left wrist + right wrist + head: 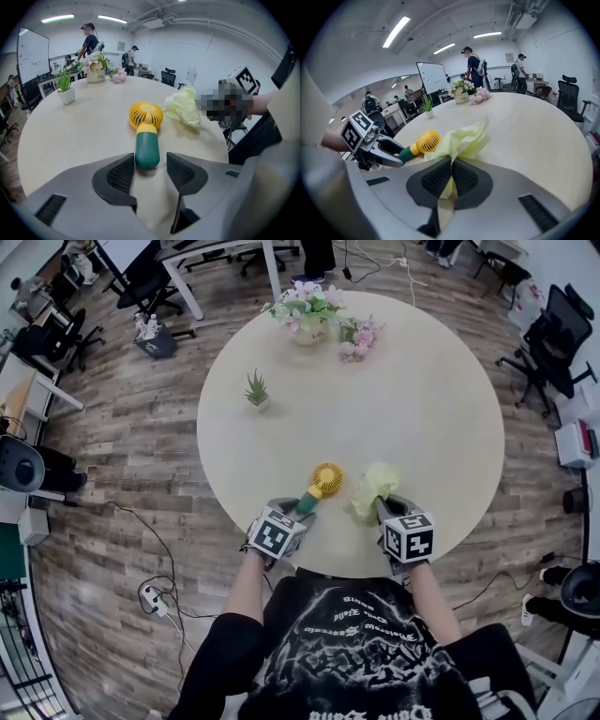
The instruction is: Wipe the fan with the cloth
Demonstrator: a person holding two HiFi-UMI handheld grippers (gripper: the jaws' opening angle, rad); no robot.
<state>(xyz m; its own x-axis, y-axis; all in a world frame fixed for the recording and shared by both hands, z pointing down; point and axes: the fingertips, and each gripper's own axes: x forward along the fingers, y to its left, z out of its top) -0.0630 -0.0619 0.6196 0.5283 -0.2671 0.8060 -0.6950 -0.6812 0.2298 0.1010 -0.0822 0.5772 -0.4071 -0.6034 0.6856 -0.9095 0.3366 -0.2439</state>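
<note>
From the head view, the fan lies flat on the round surface near its near edge. Its yellow head points away from me and its green handle runs back toward my left gripper. My right gripper sits to the right of it, with the cloth bunched up in front, just beside the fan's head. I cannot tell from here whether cloth and fan touch.

In the left gripper view, my left gripper is released. Its jaws stand apart with the butt of the fan handle lying between their tips, and there is a clear gap on the right side, so nothing is clamped. The cloth sits to the right of the yellow grille.

In the right gripper view, my right gripper is clenched on the cloth. A pale yellow fold is pinched between the jaws and the rest billows out ahead. Beyond it to the left lie the fan and my left gripper at its handle.

I judge this as the set-up for a wiping pass: the cloth is in hand, the fan is unsecured, and no rubbing is under way. The next move calls for closing my left gripper on the handle to steady the fan. Then I swing the cloth left onto the grille, pressing lightly so the fan does not skid.
</note>
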